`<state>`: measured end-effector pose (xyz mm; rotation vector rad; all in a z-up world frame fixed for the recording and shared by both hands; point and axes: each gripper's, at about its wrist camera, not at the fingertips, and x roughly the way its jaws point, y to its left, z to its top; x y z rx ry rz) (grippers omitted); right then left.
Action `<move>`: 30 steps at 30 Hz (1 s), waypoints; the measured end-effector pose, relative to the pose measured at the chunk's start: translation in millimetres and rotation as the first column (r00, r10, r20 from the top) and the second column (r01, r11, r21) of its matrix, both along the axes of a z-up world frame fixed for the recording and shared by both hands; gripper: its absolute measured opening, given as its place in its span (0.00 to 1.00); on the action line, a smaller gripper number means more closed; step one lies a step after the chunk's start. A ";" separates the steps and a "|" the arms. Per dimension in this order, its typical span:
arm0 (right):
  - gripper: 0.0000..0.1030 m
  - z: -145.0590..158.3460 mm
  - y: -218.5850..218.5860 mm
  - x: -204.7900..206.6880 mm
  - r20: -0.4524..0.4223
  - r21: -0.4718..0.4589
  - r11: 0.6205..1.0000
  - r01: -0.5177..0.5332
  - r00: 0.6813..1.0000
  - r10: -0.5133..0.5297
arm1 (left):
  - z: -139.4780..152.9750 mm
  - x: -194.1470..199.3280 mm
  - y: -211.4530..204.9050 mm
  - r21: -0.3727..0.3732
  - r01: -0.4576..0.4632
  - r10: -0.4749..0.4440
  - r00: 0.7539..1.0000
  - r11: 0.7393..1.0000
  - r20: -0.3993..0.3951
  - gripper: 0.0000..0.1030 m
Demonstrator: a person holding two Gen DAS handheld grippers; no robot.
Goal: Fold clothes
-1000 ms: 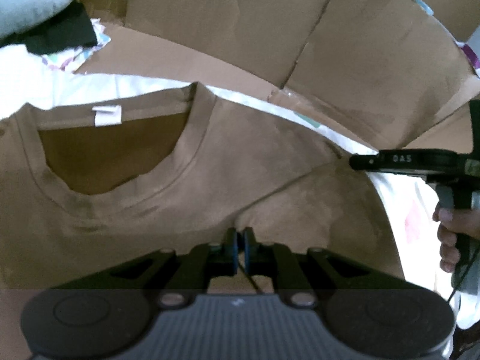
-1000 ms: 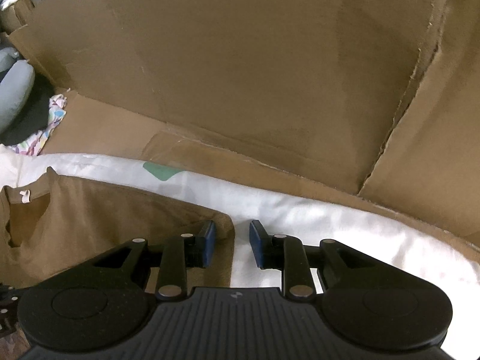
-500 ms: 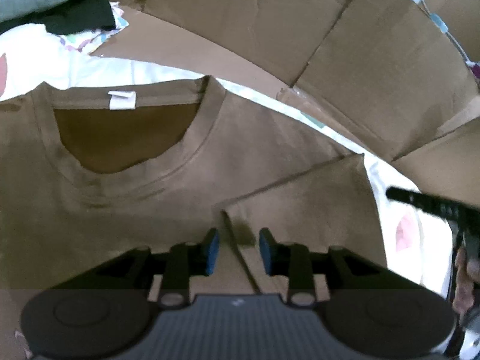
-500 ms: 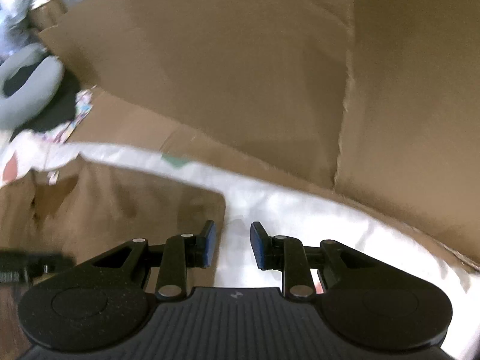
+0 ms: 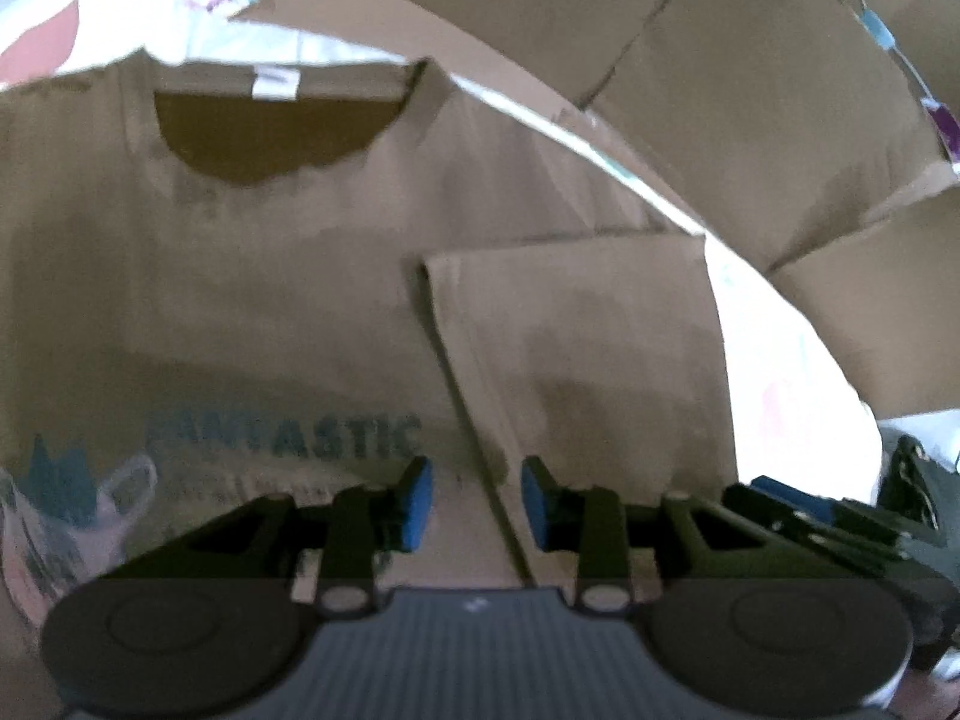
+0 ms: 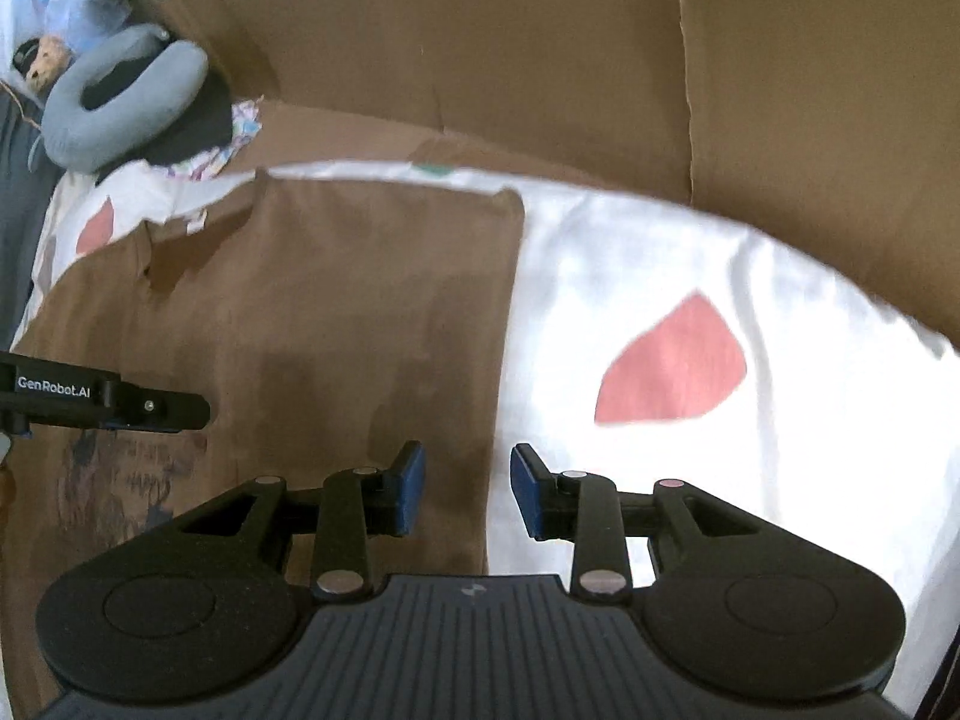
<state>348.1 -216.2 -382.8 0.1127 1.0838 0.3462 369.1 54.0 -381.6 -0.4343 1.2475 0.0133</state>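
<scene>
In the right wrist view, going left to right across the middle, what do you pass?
Left gripper tip → brown T-shirt → T-shirt's folded right edge → white sheet → red patch on the sheet → more white sheet → cardboard.

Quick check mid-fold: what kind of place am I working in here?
Probably a bedroom or other room at home, not a lab: the brown T-shirt lies on a white patterned bedsheet, cardboard sheets line the back, and a grey neck pillow sits nearby.
</scene>
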 end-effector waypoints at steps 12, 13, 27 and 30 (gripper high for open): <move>0.37 -22.8 -3.1 -35.8 0.007 -0.067 0.997 -0.032 0.999 0.033 | -8.8 -25.5 -45.0 0.084 0.178 -0.175 0.984 0.980 -0.041 0.33; 0.37 -22.9 -3.2 -37.6 0.012 -0.077 0.996 -0.035 0.999 0.036 | -8.6 -25.9 -45.8 0.089 0.187 -0.184 0.982 0.978 -0.046 0.33; 0.34 -25.3 -11.3 -48.6 0.019 -0.085 0.996 0.018 1.000 -0.017 | 15.4 -25.3 -42.4 0.134 0.247 -0.247 0.969 0.960 -0.014 0.33; 0.34 -28.2 -16.3 -48.7 -0.001 -0.059 0.997 0.044 0.999 -0.044 | 26.1 -12.4 -41.4 0.189 0.230 -0.241 0.970 0.955 0.037 0.31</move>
